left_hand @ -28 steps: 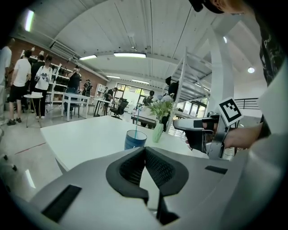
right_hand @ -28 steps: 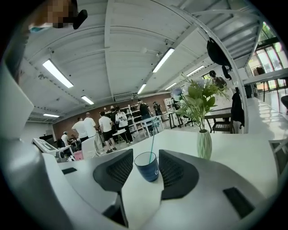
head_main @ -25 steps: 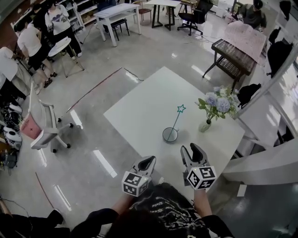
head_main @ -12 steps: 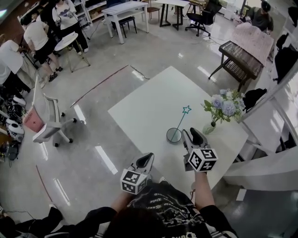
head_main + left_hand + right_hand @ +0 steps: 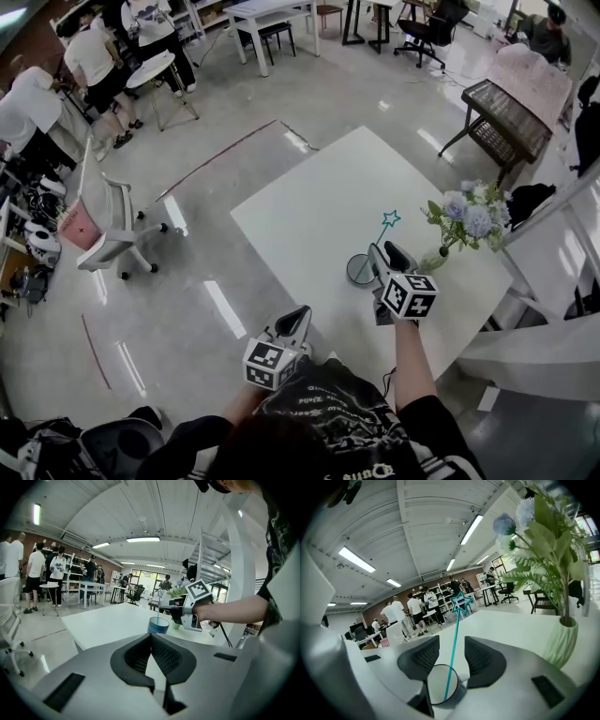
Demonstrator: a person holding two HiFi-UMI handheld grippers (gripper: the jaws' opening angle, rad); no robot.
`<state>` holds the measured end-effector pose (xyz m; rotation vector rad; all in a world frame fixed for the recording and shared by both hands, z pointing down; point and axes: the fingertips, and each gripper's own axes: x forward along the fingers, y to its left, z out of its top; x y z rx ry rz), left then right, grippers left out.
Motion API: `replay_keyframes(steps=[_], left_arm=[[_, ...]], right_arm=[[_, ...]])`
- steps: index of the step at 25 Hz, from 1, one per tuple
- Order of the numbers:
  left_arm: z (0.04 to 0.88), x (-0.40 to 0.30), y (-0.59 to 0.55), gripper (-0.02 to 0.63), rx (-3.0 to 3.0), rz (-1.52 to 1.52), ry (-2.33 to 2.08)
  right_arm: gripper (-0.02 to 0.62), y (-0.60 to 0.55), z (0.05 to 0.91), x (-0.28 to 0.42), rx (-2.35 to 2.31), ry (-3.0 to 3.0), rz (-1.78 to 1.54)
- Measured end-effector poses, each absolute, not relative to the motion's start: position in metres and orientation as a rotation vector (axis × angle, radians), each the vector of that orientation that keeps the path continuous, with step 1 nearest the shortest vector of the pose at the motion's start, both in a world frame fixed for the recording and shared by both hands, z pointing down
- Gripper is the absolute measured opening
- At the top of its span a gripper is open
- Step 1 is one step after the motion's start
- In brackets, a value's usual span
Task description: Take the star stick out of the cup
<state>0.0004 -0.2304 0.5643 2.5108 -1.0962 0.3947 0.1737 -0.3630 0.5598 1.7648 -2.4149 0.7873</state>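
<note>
Stick's place: the thin teal stick with the outlined star top (image 5: pixel 455 648) stands with its foot in the small round bluish cup (image 5: pixel 359 270), on the white table (image 5: pixel 309 202) near the pale green vase of flowers (image 5: pixel 437 258).
Long axis: the stick leans out of the cup, its star end up and away from the person. In the right gripper view it rises almost upright.
Bearing from gripper: the shaft runs through the gap between the jaws, the cup just below them.
Nearer hand: the right gripper (image 5: pixel 385 251) sits at the cup. The left gripper (image 5: pixel 294 321) is held back near the body, well apart.
Right gripper: jaws spread wide, one on each side of the shaft and neither touching it, so nothing is held.
Left gripper: jaw tips together, empty.
Coming move: probably closing on the shaft, then lifting along its lean.
</note>
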Motion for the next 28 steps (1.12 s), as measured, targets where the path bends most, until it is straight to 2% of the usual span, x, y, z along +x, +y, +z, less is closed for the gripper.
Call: replay_keyframes(steps=[9,13,16,18,28], left_arm=[[0.566,-0.017,-0.233,0.02,2.484,0.417,-1.164],[0.57,-0.018,-0.236,0.02,2.479,0.416,-1.185],[0.568,-0.021,-0.235,0.02,2.474,0.418,-1.191],[0.565,-0.026,-0.234,0.02,2.471,0.42,-1.194],[0.561,-0.03,-0.235,0.02,2.48,0.4,-1.189]], right_arm=[[0.136,-0.383,0.577,0.172,1.741,-2.401,0.881],[0.076,-0.385,0.585,0.176,1.748,-2.387,0.892],[0.059,-0.385,0.586,0.176,1.747,-2.382,0.904],[0.018,-0.383,0.582,0.172,1.743,-2.386,0.902],[0.006,-0.383,0.562,0.163,1.736,-2.455,0.842]])
